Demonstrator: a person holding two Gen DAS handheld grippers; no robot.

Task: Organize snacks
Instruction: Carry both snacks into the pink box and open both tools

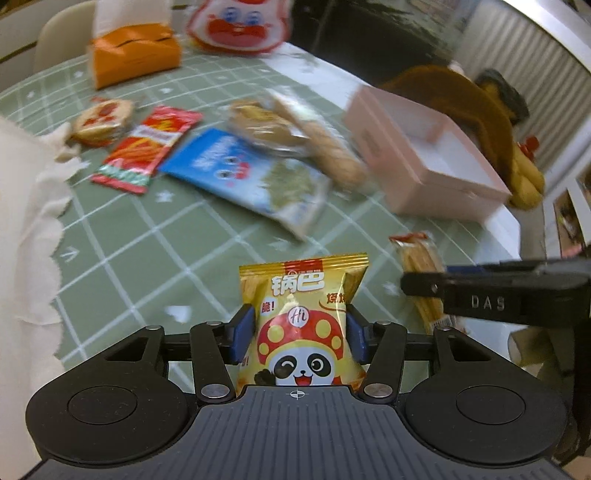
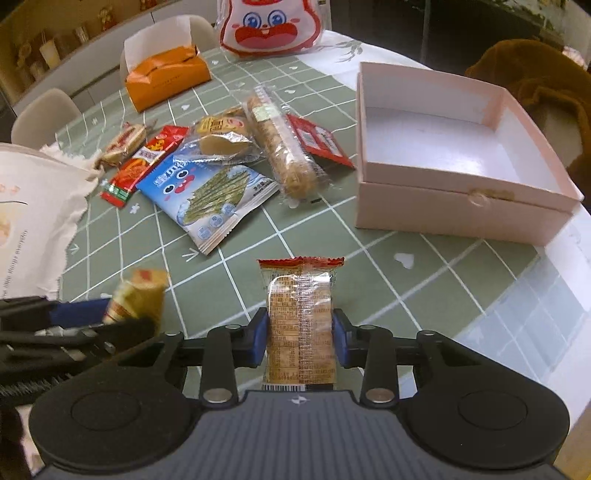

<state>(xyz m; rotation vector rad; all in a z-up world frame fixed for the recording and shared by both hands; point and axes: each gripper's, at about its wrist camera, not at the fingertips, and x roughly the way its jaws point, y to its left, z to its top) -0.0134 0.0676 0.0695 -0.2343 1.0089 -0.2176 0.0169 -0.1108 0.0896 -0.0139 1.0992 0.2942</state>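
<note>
Left claw (image 1: 301, 334) pinching a yellow panda snack bag (image 1: 303, 325), pads against both its sides, bag upright between the fingers. Right claw (image 2: 300, 341) clamped on a clear-wrapped cracker pack (image 2: 301, 325), red-sealed top pointing ahead. Both packs look lifted clear of the desk (image 2: 369, 280).

Progress: early. Pink box (image 2: 461, 162), ahead-right of the right claw, shows only bare white floor; nothing in it yet. Ahead-left of that claw the loose pile is untouched: blue seaweed pack (image 2: 207, 192), long biscuit roll (image 2: 284, 155), red sachet (image 2: 314, 142), round cake pack (image 2: 221, 138), red chili strip pack (image 2: 144, 162), small wafer pack (image 2: 123, 146). Likely next: carry both held packs to the box.

Room: open checked cloth between the right claw and the box's near wall; path clear. Desk edge runs close on the right, just past the box. The claws sit near each other, side by side. White cloth bag (image 2: 33, 221) crowds the left. Orange tissue box (image 2: 166, 75) and a rabbit-face bag (image 2: 269, 26) far ahead, out of the way.
</note>
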